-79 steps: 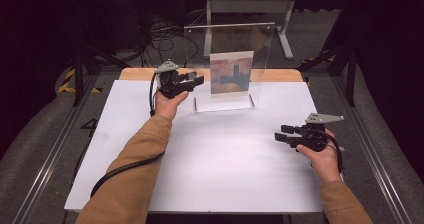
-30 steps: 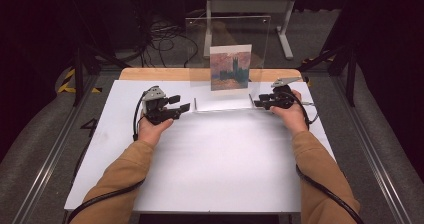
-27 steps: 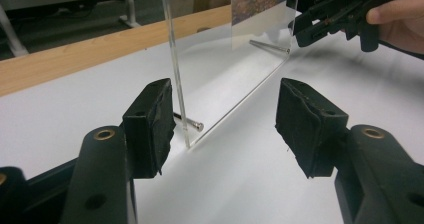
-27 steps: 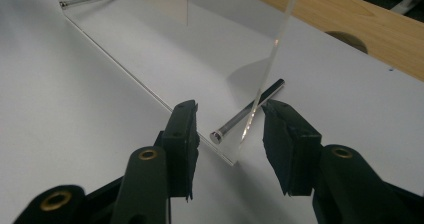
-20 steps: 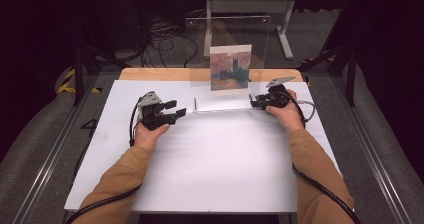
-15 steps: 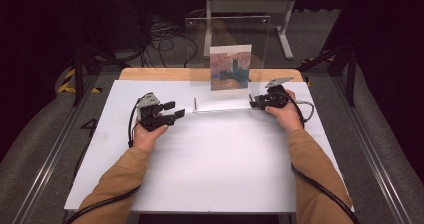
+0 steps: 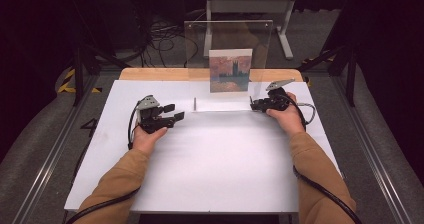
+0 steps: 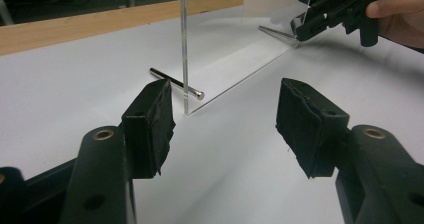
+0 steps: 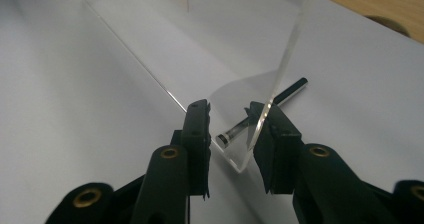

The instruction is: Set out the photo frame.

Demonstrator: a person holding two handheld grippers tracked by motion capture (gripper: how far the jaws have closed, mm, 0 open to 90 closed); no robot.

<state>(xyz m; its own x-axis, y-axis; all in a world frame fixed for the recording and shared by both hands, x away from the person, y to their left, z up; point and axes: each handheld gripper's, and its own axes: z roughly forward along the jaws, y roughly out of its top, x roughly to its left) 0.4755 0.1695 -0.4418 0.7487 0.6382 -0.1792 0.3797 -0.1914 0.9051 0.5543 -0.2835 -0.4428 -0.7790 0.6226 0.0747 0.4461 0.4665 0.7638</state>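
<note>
Fingers of right gripper (image 9: 230, 134) narrowed around metal pin (image 9: 262, 111), left gripper (image 8: 225, 121) spread wide, forearms outstretched.

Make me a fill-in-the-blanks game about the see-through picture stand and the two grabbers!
1. The clear stand holds a small ____ of a building.
2. The right gripper is closing around a metal ____ at the stand's corner.
3. The left gripper has its jaws wide ____.
4. The stand sits on a ____ table.

Missing words: picture; pin; open; white
</note>
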